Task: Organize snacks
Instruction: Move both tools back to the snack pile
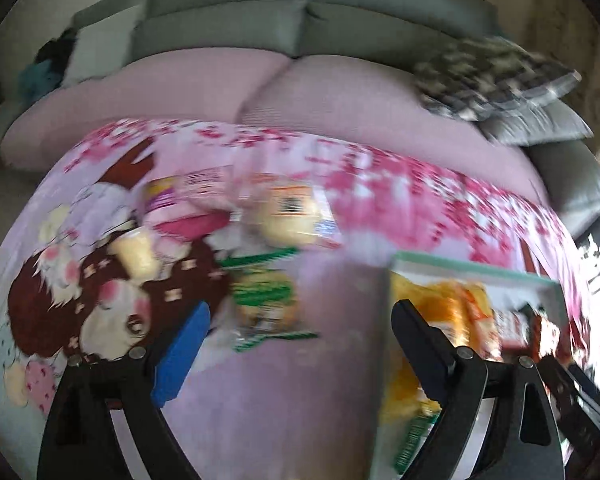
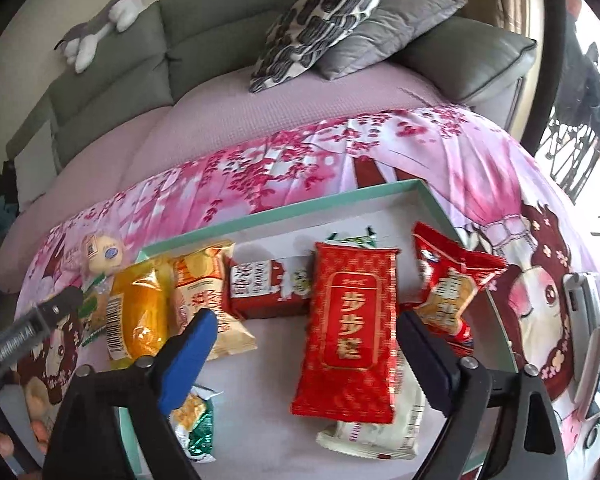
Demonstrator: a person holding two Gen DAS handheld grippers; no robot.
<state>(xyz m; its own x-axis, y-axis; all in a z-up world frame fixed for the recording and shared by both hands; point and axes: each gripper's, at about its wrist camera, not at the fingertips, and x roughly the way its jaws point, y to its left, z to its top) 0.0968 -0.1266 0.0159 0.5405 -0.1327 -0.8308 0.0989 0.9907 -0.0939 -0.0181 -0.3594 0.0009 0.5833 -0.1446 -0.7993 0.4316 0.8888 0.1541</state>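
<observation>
My left gripper (image 1: 300, 344) hangs open over the cartoon-print cloth, with nothing between its fingers. Just beyond it lies a green-and-white snack packet (image 1: 266, 304). Farther off lie a round bun packet (image 1: 288, 216), a pink packet (image 1: 188, 216) and a pale cake (image 1: 136, 256). The picture is blurred. A teal-rimmed tray (image 2: 280, 212) holds several snacks. My right gripper (image 2: 304, 344) stands open above it. A long red packet (image 2: 348, 332) lies flat in the tray between the fingers, not gripped. Beside it are a red box (image 2: 268, 288), an orange packet (image 2: 140, 312) and a crinkled red packet (image 2: 452, 280).
A grey sofa (image 2: 112, 60) with a pink cover stands behind the table. It carries patterned and grey pillows (image 2: 320, 20) and a plush toy (image 2: 100, 28). The tray's rim (image 1: 472, 268) sits right of my left gripper. A window side lies far right.
</observation>
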